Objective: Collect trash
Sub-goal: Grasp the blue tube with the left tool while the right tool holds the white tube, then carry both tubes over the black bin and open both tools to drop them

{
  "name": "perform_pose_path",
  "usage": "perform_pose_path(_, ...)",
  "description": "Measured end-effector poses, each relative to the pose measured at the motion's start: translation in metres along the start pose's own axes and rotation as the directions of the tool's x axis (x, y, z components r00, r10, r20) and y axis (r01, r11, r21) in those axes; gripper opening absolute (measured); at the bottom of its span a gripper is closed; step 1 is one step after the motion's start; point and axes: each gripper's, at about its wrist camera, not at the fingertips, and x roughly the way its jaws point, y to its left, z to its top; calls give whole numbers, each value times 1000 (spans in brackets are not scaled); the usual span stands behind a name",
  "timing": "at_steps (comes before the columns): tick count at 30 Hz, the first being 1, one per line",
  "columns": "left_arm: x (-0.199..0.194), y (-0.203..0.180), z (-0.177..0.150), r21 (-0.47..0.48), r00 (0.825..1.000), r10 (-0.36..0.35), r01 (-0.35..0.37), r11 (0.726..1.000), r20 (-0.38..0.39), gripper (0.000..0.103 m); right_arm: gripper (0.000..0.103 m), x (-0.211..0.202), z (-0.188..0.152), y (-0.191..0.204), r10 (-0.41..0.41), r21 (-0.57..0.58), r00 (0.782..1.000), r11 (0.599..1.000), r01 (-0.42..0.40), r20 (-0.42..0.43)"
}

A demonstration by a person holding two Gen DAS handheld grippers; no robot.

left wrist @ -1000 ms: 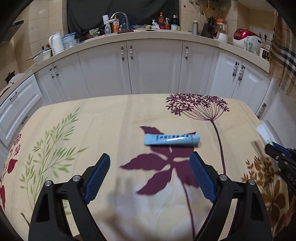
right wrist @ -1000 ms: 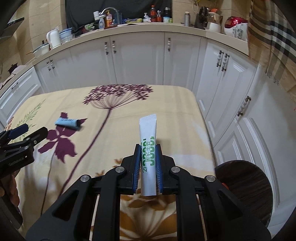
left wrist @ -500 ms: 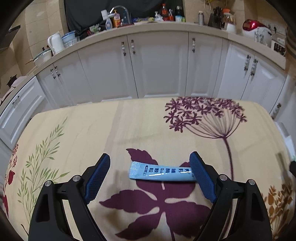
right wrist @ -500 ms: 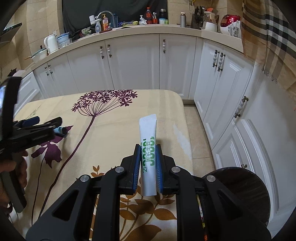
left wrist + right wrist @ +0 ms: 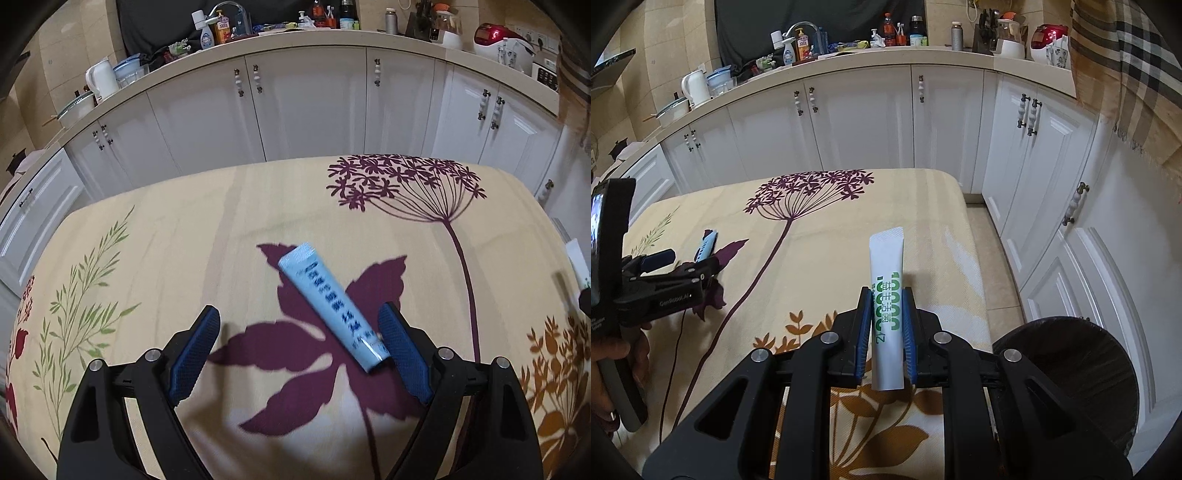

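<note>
A light blue sachet (image 5: 328, 302) lies slantwise on the flowered tablecloth (image 5: 177, 240). My left gripper (image 5: 298, 312) is open around it, and the sachet's near end lies right by the right-hand finger (image 5: 400, 350). In the right wrist view the left gripper (image 5: 690, 258) hovers low over the table at the left, and the blue sachet (image 5: 706, 248) pokes up between its fingers. My right gripper (image 5: 886, 291) is shut on a white sachet with green print (image 5: 886, 258), held upright above the table's right part.
A dark round bin (image 5: 1071, 365) stands on the floor beside the table's right edge, just right of my right gripper. White kitchen cabinets (image 5: 306, 107) under a cluttered counter (image 5: 258, 33) run behind and along the right. A hand (image 5: 613, 354) holds the left gripper.
My left gripper has moved forward and down until its fingers straddle the blue sachet, which has turned from crosswise to slantwise. The right gripper has kept its grip and barely moved.
</note>
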Motion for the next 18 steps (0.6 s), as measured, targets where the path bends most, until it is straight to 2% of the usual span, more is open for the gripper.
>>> perform_pose_path(3,-2,4,-2,-16,1000,-27,27,1000,2,84,16,-1,-3,2,4,5,1000,1000,-4,-5)
perform_pose_path(4,-4,6,-2,-21,999,-40,40,999,9,81,16,-1,-4,3,5,6,1000,1000,-5,-6)
perform_pose_path(5,-4,7,-2,-23,999,-47,47,999,11,69,16,-1,-5,3,5,7,1000,1000,-5,-7)
perform_pose_path(6,-4,8,-3,-23,999,-52,53,998,11,62,16,-1,-6,4,5,8,1000,1000,-5,-7)
perform_pose_path(10,-4,10,-1,-28,997,-79,80,996,13,45,16,-1,-9,5,6,15,1000,1000,-6,-11)
perform_pose_path(14,-4,11,-1,-30,995,-99,99,995,22,18,16,-1,-11,6,8,19,1000,1000,-7,-13)
perform_pose_path(18,-6,13,-2,-25,992,-125,126,992,26,10,16,-1,-12,6,9,22,1000,1000,-9,-13)
